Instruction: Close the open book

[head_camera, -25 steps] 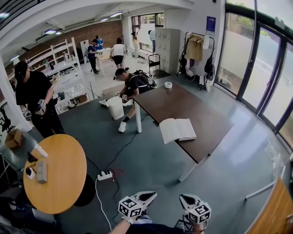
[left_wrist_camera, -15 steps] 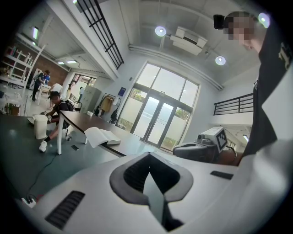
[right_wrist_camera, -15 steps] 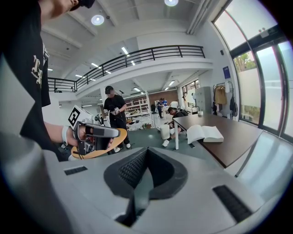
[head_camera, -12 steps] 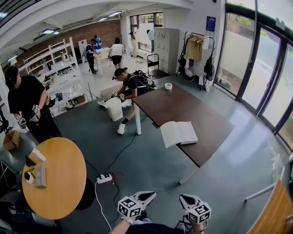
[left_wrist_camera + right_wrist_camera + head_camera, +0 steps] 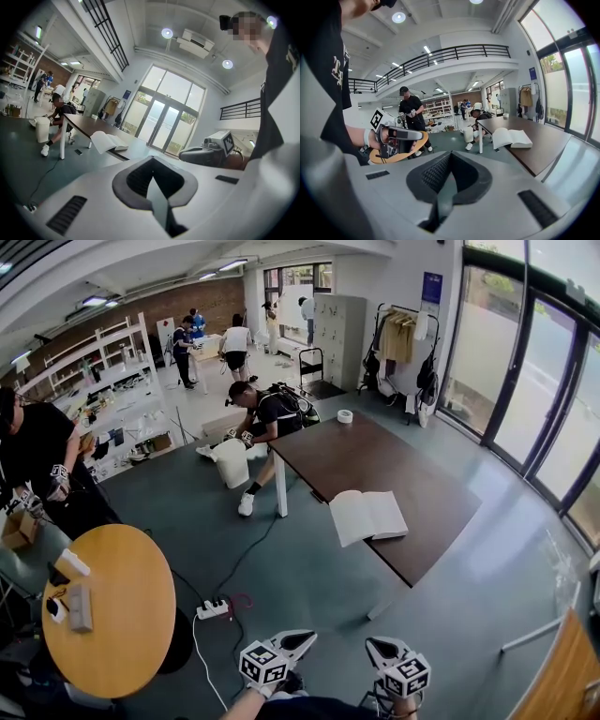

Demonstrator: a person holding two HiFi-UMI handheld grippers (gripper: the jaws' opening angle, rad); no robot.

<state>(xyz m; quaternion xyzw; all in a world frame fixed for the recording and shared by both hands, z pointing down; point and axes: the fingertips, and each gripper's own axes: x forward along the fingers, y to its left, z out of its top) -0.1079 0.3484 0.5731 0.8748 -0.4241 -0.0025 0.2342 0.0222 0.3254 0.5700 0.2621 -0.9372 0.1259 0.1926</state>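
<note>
An open white book [image 5: 367,516] lies flat on the near left part of a long dark brown table [image 5: 422,479]. It also shows far off in the left gripper view as the book [image 5: 108,140] and in the right gripper view as the book [image 5: 512,138]. Both grippers are held low, close to my body, well short of the table. My left gripper [image 5: 302,640] and right gripper [image 5: 373,646] are shut with nothing in them. The left gripper [image 5: 152,176] and the right gripper [image 5: 449,180] each show their pads pressed together.
A round orange table [image 5: 108,606] stands at the left. A power strip [image 5: 212,608] with cables lies on the floor between me and the tables. A crouching person [image 5: 267,418] is at the table's far left corner, with a tape roll [image 5: 345,415] on the far end.
The view has crept slightly forward, so the book and table sit a little nearer. The person in black at the left has moved further left. Both grippers stay shut and low.
</note>
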